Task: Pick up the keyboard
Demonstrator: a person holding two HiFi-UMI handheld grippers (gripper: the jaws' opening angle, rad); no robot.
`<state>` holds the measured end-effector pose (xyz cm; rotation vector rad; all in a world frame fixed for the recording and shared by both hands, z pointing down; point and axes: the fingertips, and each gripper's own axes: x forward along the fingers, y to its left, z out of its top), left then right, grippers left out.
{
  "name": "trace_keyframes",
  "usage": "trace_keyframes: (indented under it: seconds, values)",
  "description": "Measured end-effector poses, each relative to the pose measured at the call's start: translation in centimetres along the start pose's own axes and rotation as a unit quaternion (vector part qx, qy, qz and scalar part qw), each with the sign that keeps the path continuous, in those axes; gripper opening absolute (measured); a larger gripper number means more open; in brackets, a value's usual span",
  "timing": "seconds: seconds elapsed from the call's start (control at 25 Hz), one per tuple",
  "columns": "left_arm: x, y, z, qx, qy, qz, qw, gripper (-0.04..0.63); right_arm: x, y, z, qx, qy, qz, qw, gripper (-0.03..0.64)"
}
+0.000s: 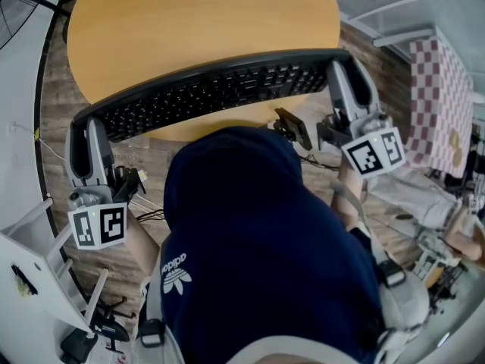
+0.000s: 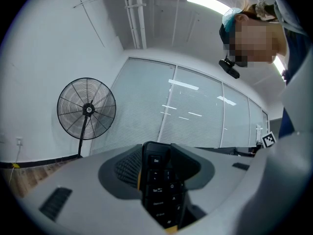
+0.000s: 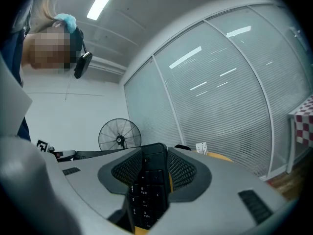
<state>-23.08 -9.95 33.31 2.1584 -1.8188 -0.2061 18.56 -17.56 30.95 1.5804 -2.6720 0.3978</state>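
Currently left hand-held gripper point(image 1: 85, 131) is clamped on the left end of the keyboard point(image 1: 220, 89), with the Esc-key side between its jaws. Keyboard spans the near edge of the round wooden surface point(image 1: 197, 14), keys up; can't tell if it touches that surface. Right hand-held gripper point(image 1: 342, 65) is clamped on the keyboard's right end, numpad side between its jaws.

Bright even indoor light, ceiling strip lights point(image 3: 105, 1) glaring, strong fisheye bending, dark vignetted corners
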Motion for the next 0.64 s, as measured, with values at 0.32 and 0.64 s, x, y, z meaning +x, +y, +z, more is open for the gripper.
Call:
trace_keyframes:
  seconds: [0.32, 0.64]
  values:
    - [0.06, 0.05, -0.17, -0.002, 0.006, -0.001, 1.0000, 0.164, -0.02, -0.06, -0.07, 0.000, 0.005, -0.005, 1.000, 0.152]
    - [0.25, 0.12, -0.29, -0.003, 0.009, 0.002, 1.0000, 0.164, 0.24, -0.19, -0.22, -0.002, 0.012, -0.005, 1.000, 0.152]
